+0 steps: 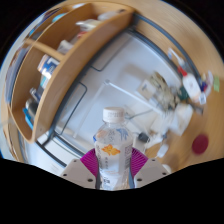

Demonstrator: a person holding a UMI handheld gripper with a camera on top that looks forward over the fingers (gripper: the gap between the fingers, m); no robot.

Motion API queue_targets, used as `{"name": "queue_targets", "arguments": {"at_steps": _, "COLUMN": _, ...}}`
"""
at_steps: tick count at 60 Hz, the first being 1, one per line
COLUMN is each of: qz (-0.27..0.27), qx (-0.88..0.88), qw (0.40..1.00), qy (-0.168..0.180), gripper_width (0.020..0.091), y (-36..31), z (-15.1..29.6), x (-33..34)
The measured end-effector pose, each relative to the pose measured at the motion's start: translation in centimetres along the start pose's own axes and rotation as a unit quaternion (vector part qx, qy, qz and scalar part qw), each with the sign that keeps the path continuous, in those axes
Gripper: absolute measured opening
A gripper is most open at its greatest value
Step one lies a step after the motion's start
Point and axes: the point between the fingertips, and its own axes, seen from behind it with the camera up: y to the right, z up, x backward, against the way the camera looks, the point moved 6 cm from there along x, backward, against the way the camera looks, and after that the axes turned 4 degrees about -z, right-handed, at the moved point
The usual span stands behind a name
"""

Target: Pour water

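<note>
A wooden shelf stands beyond a cluttered white bench — the claw is clenched on a capped clear bottle, upright, contents unclear.

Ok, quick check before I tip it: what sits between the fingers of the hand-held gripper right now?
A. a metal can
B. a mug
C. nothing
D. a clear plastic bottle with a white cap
D: a clear bottle with a white cap stands upright between the fingers of the hand-held gripper, whose pink pads press against both its sides.
</note>
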Motion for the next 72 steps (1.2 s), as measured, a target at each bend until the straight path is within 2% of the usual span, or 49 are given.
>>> {"name": "queue_targets", "arguments": {"at_steps": 12, "qz": -0.064, "qx": 0.283, "qw": 0.956, "qy": 0.045, "gripper_width": 0.0406, "y": 6.1, "z": 4.4, "x": 0.2}}
{"name": "queue_targets", "arguments": {"at_steps": 21, "qz": -0.14, "qx": 0.401, "qw": 0.905, "qy": 0.038, "gripper_width": 0.0404, "y": 13.1, "z": 5.6, "x": -0.7}}
{"name": "queue_targets", "arguments": {"at_steps": 29, "qz": -0.155, "qx": 0.423, "qw": 0.893, "qy": 0.024, "gripper_width": 0.0404, "y": 17.3, "z": 4.9, "x": -1.9}}
{"name": "queue_targets", "arguments": {"at_steps": 50, "qz": -0.183, "qx": 0.427, "qw": 0.885, "qy": 0.033, "gripper_width": 0.0418, "y": 22.4, "z": 4.3, "x": -2.9}}
{"name": "queue_targets", "arguments": {"at_steps": 53, "qz": -0.181, "qx": 0.426, "qw": 0.886, "qy": 0.028, "gripper_width": 0.0442, "y": 22.9, "z": 3.7, "x": -3.2}}
{"name": "queue_targets", "arguments": {"at_steps": 55, "qz": -0.173, "qx": 0.427, "qw": 0.887, "qy": 0.041, "gripper_width": 0.044, "y": 22.9, "z": 3.8, "x": -3.2}}
{"name": "queue_targets", "arguments": {"at_steps": 66, "qz": -0.176, "qx": 0.425, "qw": 0.887, "qy": 0.049, "gripper_width": 0.0538, "y": 23.2, "z": 3.4, "x": -2.6}}
{"name": "queue_targets", "arguments": {"at_steps": 69, "qz": -0.185, "qx": 0.42, "qw": 0.888, "qy": 0.038, "gripper_width": 0.0578, "y": 23.6, "z": 3.0, "x": -2.4}}
{"name": "queue_targets", "arguments": {"at_steps": 72, "qz": -0.202, "qx": 0.417, "qw": 0.886, "qy": 0.018, "gripper_width": 0.0651, "y": 24.4, "z": 2.5, "x": -2.2}}
